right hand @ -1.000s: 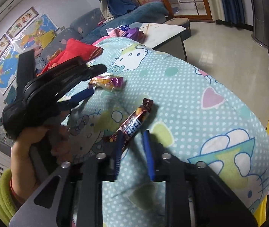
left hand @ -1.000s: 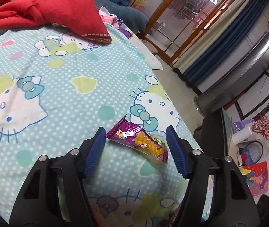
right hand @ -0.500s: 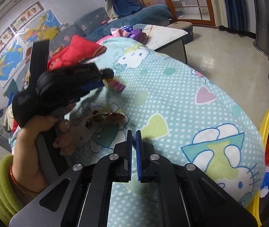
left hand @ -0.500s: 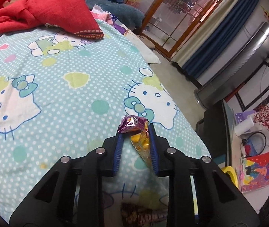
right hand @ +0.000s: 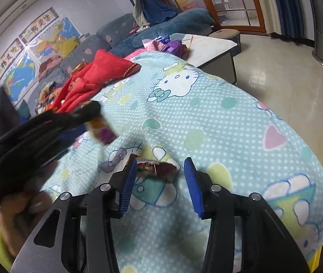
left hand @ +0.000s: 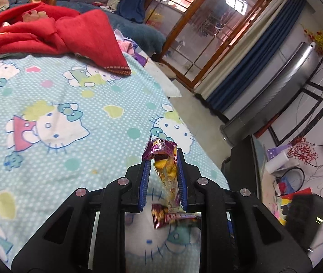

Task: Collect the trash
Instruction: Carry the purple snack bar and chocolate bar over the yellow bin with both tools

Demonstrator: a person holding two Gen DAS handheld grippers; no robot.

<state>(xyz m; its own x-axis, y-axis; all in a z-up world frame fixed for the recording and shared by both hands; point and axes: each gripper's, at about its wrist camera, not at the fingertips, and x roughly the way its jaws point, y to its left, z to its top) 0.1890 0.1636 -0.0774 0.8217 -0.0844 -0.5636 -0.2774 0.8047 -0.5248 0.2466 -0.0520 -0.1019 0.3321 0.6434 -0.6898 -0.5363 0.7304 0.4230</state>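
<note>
Two snack wrappers are counted. The purple-and-yellow wrapper [left hand: 166, 170] is held upright, pinched in the left tool [left hand: 164, 166], above the blanket [left hand: 70, 104]. The dark wrapper [right hand: 155, 167] lies on the blanket at twelve o'clock from the right tool [right hand: 160, 170], whose jaws have just been opening and are parted around it without pressing. Both are judged light, thin, crinkly and slippery; the flattened middle should be gripped.
</note>
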